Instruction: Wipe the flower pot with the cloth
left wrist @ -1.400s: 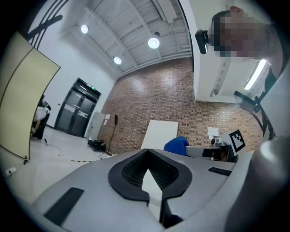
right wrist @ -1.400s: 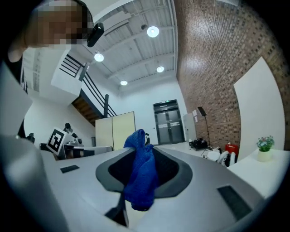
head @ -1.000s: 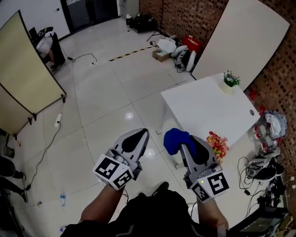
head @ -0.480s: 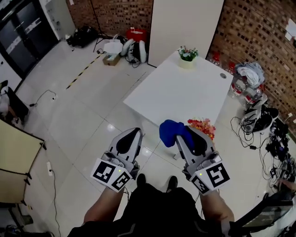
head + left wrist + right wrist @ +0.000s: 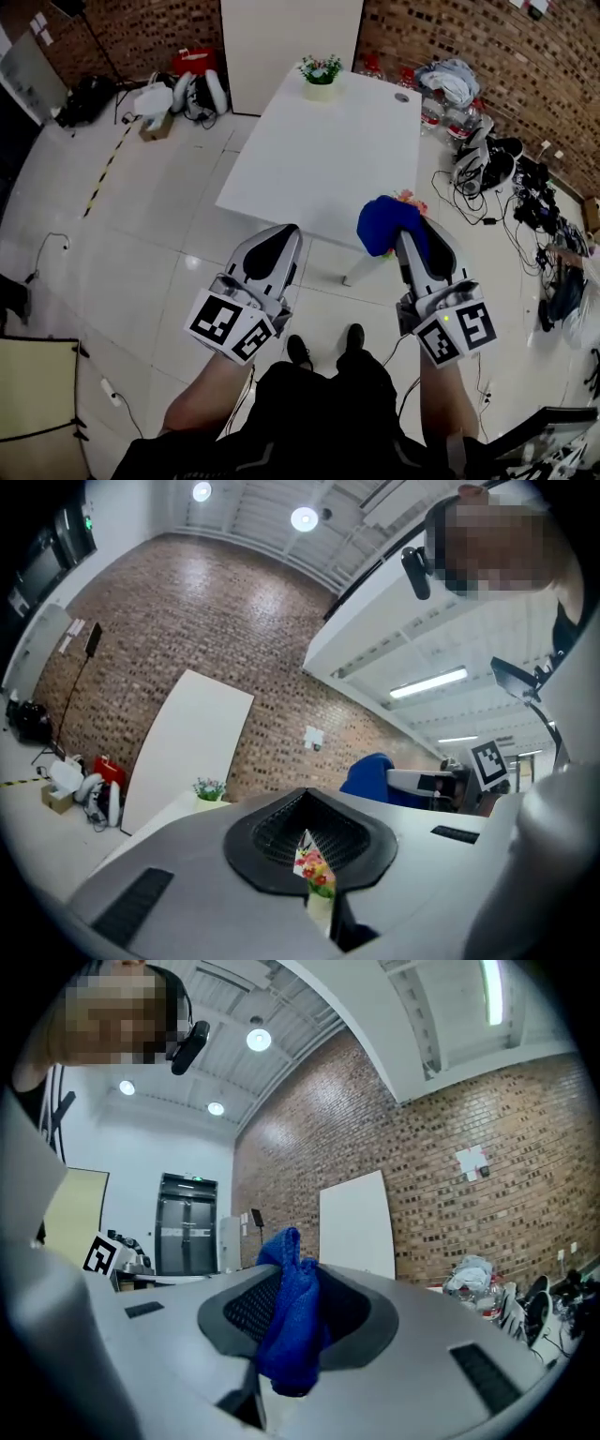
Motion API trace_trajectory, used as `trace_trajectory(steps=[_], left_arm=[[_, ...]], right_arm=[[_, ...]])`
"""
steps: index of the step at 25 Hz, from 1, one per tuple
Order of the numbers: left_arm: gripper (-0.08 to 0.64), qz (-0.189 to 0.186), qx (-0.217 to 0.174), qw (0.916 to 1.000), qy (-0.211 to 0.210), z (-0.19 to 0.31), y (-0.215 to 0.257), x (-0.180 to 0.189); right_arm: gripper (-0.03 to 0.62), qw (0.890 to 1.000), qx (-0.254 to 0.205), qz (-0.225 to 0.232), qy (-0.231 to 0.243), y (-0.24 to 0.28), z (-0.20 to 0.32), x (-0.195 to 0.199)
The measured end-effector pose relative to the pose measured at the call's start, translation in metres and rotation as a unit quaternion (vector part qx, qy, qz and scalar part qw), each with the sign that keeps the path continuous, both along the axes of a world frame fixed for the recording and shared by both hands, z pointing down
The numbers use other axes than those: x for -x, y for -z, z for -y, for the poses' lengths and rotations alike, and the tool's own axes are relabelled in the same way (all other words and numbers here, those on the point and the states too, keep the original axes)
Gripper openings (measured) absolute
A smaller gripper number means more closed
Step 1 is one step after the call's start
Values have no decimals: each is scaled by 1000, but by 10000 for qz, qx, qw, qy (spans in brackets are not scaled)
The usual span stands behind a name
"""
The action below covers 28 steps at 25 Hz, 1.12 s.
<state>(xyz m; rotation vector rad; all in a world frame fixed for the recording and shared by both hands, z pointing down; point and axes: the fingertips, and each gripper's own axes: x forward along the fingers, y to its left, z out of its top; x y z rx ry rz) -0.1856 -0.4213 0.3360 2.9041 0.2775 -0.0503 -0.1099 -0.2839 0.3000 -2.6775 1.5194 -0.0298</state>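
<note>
While the flower pot (image 5: 320, 90) stood upright at the desk's (image 5: 309, 178) far edge, the right hand-held gripper (image 5: 401, 234) clamped the cloth (image 5: 382, 223); the left hand-held gripper (image 5: 283, 234) was closed, empty

The head view is looking steeply down over the left claw (image 5: 279, 236) and right claw (image 5: 413, 246); both gripper views are facing one brick wall (image 5: 187, 621).

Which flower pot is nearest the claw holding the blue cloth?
The red-and-yellow flower pot, peeking out beside the blue cloth in the right claw. The green-leaved pot stands at the table's far end.
</note>
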Motion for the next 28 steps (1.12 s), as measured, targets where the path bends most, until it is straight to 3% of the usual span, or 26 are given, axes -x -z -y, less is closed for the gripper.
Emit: trace_trajectory(steps=[7,14,22,28], left_arm=[[5,182,146,9992,-337,-18,-35,-24],[4,736,114,9954,-597,-52,-124,-53],[5,1212,-152,9894,-784,-78,-220,-85],[4,1581,-167,9831,-906,-83,-257,-89]], right_arm=[[98,9986,271,21,-445,-43,-24,2],[98,9943,630,607,-607,-168,-43,-2],[98,9874,1023,938,-767,-281,-49,-23],[98,9859,1281,675,-839,-310,-39,-38]])
